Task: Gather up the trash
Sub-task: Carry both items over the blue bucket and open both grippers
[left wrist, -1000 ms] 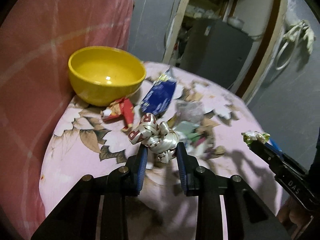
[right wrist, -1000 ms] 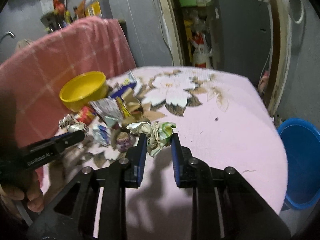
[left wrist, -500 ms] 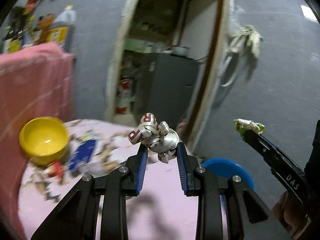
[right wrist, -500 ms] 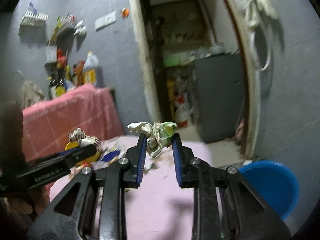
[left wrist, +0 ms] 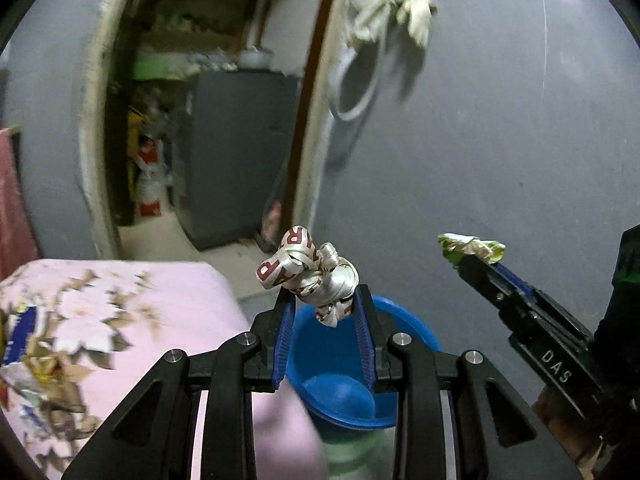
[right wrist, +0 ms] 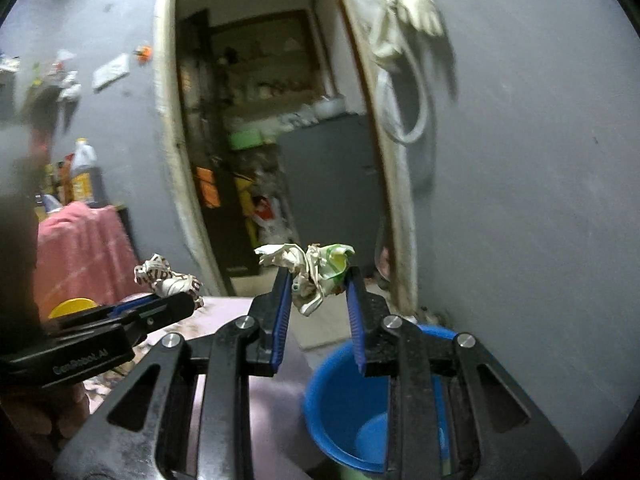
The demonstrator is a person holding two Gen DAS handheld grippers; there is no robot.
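My left gripper is shut on a crumpled silver wrapper with red letters, held in the air just above the blue bucket beside the table. In the right wrist view my right gripper is shut on a crumpled white and green wrapper, which sits at the very tips of its jaws. The blue bucket lies below and slightly right of it. Each gripper shows in the other's view: the right gripper with the green wrapper, the left gripper with the silver wrapper.
The table with the pink floral cloth lies to the left, with litter at its far left edge. A yellow bowl stands behind the left gripper. Ahead are a grey wall, an open doorway and a grey cabinet.
Both grippers have swung away from the littered table to the right and risen, each still holding its wrapper. The blue bucket now lies under them.
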